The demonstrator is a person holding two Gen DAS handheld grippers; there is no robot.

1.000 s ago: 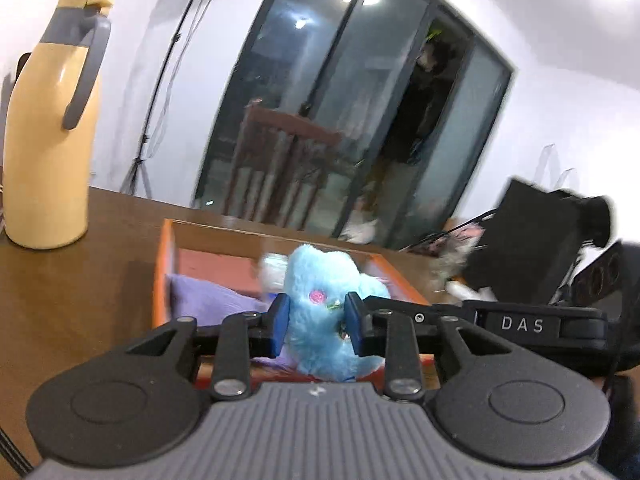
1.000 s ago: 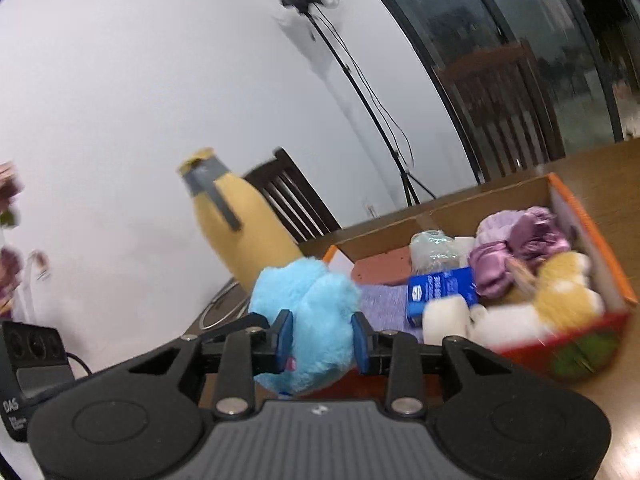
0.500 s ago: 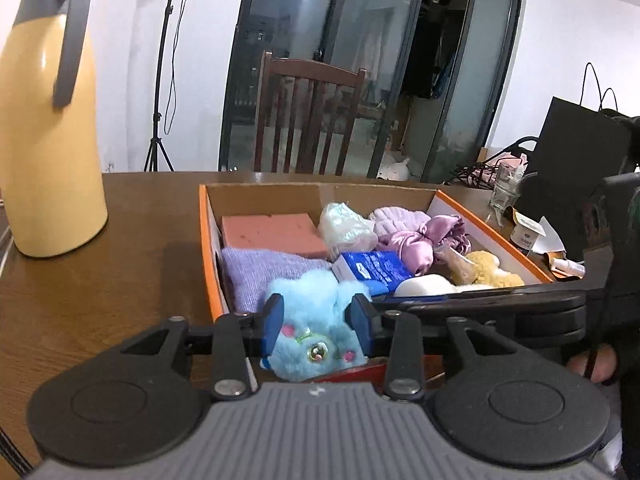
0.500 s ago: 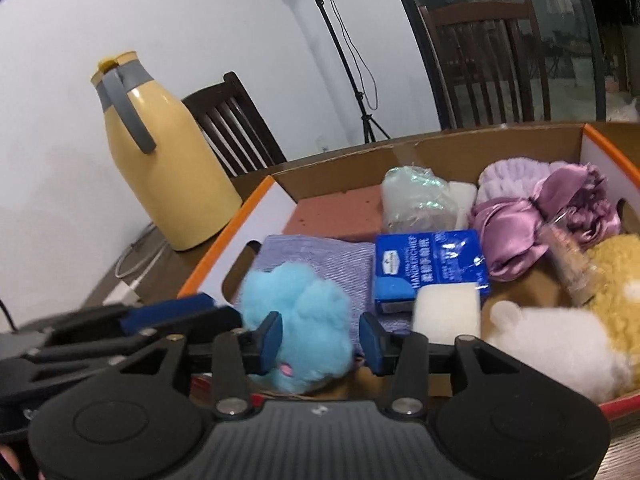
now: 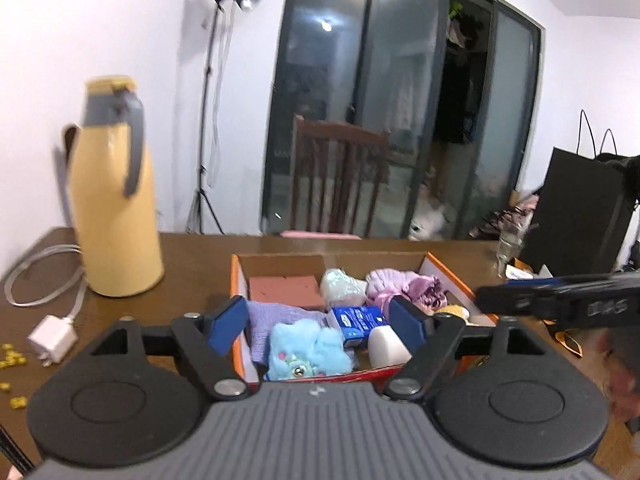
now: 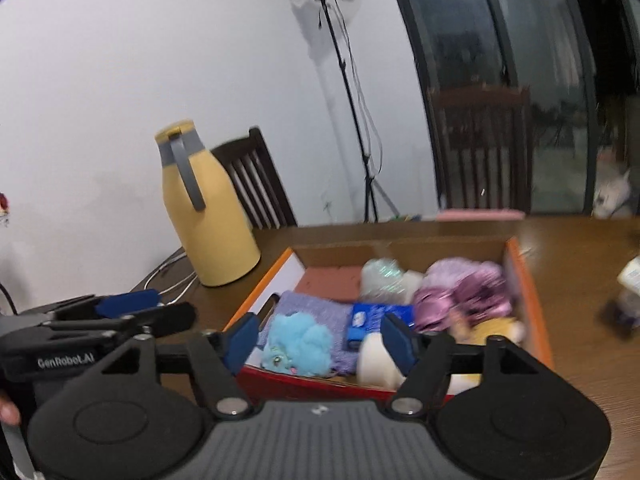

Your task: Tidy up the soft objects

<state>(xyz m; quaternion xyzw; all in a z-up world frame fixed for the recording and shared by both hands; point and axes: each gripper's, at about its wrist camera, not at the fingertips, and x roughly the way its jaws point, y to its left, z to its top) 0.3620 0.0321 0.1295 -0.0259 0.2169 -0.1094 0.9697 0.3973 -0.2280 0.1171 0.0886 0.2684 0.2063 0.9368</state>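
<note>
A fluffy blue plush toy (image 5: 306, 350) lies in the near left corner of an orange-rimmed cardboard box (image 5: 237, 280), on a purple cloth (image 5: 276, 316); the toy also shows in the right wrist view (image 6: 300, 342). The box (image 6: 532, 300) also holds a pink block, a blue tissue pack (image 5: 358, 320), white sponges, purple scrunchies and a yellow plush. My left gripper (image 5: 320, 326) is open and empty, above and behind the toy. My right gripper (image 6: 320, 340) is open and empty, also pulled back. The left gripper also shows at the left of the right wrist view (image 6: 120, 312).
A tall yellow thermos (image 5: 116, 216) stands on the brown table left of the box. A white charger and cable (image 5: 52, 338) lie at the left edge. A black bag (image 5: 580, 216) and small items sit at the right. Chairs stand behind the table.
Both grippers opened and let go of the blue plush toy, which now lies in the box. Both grippers have drawn back and up from it.
</note>
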